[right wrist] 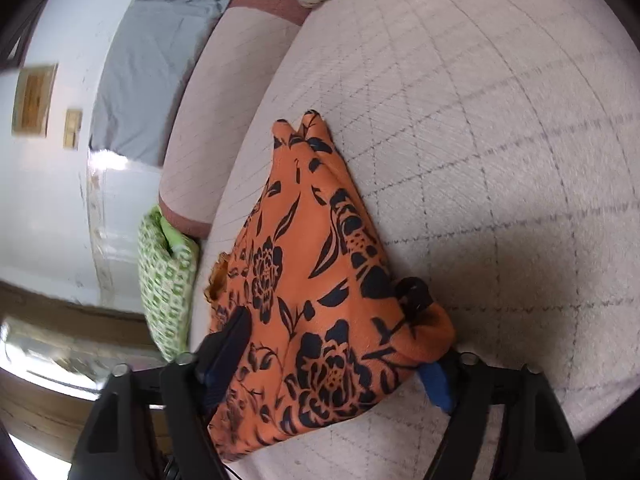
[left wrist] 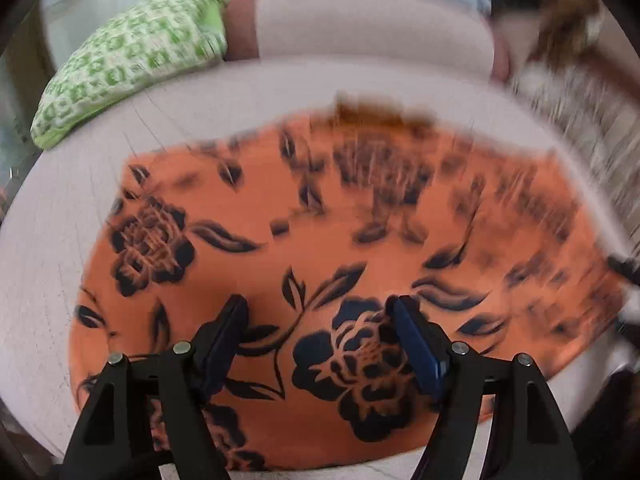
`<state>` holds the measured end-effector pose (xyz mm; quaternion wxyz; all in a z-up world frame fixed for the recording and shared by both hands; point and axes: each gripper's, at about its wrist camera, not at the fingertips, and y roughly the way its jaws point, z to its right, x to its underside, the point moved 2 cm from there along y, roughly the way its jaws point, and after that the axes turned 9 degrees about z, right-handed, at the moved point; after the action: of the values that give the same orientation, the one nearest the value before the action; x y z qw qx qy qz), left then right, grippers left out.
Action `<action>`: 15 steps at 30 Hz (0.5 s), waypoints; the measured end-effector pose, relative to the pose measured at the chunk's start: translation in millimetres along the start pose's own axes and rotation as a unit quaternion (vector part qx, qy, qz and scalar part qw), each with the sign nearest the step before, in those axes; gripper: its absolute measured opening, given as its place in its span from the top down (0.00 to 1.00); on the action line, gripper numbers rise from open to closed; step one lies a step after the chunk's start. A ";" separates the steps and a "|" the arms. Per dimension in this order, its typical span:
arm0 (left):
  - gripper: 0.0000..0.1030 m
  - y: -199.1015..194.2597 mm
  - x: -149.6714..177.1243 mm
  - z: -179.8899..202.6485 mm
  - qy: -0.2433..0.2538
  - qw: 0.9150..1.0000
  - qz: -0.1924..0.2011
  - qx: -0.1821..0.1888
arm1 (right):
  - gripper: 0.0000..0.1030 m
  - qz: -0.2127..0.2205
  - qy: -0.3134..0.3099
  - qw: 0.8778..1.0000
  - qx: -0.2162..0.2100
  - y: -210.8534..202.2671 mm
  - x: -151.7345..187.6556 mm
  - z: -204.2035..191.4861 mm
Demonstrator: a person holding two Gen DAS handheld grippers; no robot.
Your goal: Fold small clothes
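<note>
An orange garment with a black flower print (left wrist: 320,232) lies spread on a pale quilted cushion (left wrist: 48,240). My left gripper (left wrist: 320,302) hovers over its near part, open, with nothing pinched between the fingers. In the right wrist view the same orange garment (right wrist: 320,280) rises in a folded, pointed heap. My right gripper (right wrist: 328,304) straddles its near end with the jaws standing wide. The left finger (right wrist: 236,332) rests at the cloth's edge. A fold of cloth drapes over the right finger (right wrist: 416,292), whose blue pad shows below it.
A green-and-white patterned cloth (left wrist: 132,56) lies at the cushion's far left corner, also visible as the green cloth (right wrist: 168,280) in the right wrist view. A backrest (left wrist: 360,20) runs behind the seat. A striped fabric (left wrist: 580,112) sits at the far right. A white wall (right wrist: 44,200) is beyond.
</note>
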<state>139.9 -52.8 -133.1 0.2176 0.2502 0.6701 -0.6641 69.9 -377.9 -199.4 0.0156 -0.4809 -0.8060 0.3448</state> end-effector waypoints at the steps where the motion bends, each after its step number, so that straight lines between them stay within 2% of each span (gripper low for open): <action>1: 0.25 -1.4 1.2 5.5 0.024 1.000 0.015 -0.011 | 0.85 -0.005 -0.007 1.000 0.009 -0.3 -0.2 1.1; 5: 0.24 -0.6 1.3 3.3 0.017 1.000 0.013 -0.004 | 0.87 0.038 -0.096 0.993 0.053 -21.9 3.4 -20.7; 7: 0.24 -0.5 1.4 4.0 0.021 1.000 0.013 -0.004 | 0.86 0.016 -0.097 0.992 0.081 -11.6 7.2 -13.5; 8: 0.24 -1.0 0.8 4.0 0.020 1.000 0.011 -0.004 | 0.80 -0.012 -0.075 0.994 0.083 -3.4 8.9 -3.5; 9: 0.24 -3.0 -0.5 2.7 0.014 1.000 0.009 -0.001 | 0.77 -0.009 -0.054 0.996 0.067 -7.4 7.2 0.3; 10: 0.24 -5.9 -1.7 0.2 0.004 1.000 0.009 0.006 | 0.71 -0.010 -0.052 0.997 0.061 -15.3 4.2 -0.3; 12: 0.24 -10.3 -6.1 -6.7 -0.013 1.000 0.015 0.014 | 0.27 0.007 -0.065 0.995 0.068 -32.0 -1.4 -4.5; 14: 0.24 -10.3 -5.8 -5.2 -0.019 0.999 0.024 0.014 | 0.24 0.043 -0.092 0.993 0.064 -48.4 -14.4 -14.4; 15: 0.24 -5.9 -4.8 -5.1 -0.018 1.000 0.018 0.012 | 0.24 0.048 -0.108 0.991 0.061 -48.7 -22.7 -20.8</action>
<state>140.2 -47.8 -125.4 0.2387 0.2530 0.6530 -0.6727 52.3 -399.1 -148.8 -0.0583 -0.4768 -0.7565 0.4437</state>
